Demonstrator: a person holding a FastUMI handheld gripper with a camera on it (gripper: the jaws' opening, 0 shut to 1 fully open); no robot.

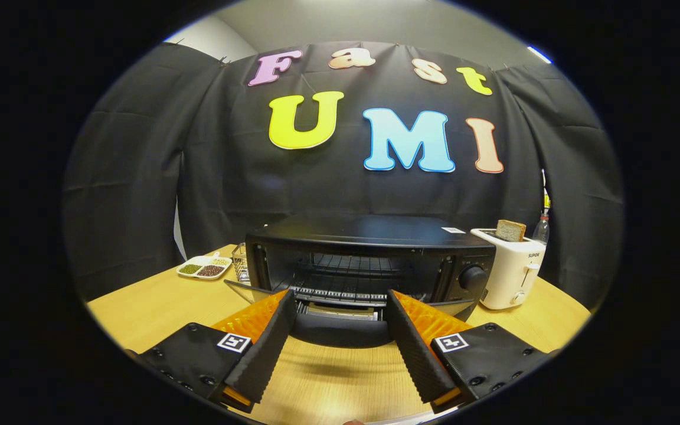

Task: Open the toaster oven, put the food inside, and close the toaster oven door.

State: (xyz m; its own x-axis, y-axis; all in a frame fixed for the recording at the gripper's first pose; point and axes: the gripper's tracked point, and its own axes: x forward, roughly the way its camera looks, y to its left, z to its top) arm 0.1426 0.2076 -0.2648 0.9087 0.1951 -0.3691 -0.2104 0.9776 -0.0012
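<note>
Black metal forms the toaster oven (369, 260), which is seen at the middle of the wooden tabletop (139, 307), just ahead of the tongs (340, 310). Its door (340, 327) is lowered flat towards the camera, and a wire rack (349, 268) is visible inside the lit cavity. A round knob (473, 277) is set on the panel at the oven's right side. The tongs are spread wide with nothing held between them; their two fingers are placed either side of the lowered door, and whether the tips touch it cannot be told from this angle. To the right of the oven, just beside it, a white toaster (511, 268) is stood with a slice of bread (510, 230) upright in its slot, and a clear bottle (542, 227) is partly seen behind it. To the left of the oven a small wire basket (239, 262) is placed close against its side, and beyond that a white divided dish (204, 268) holding what look like grains or beans is set on the tabletop.
</note>
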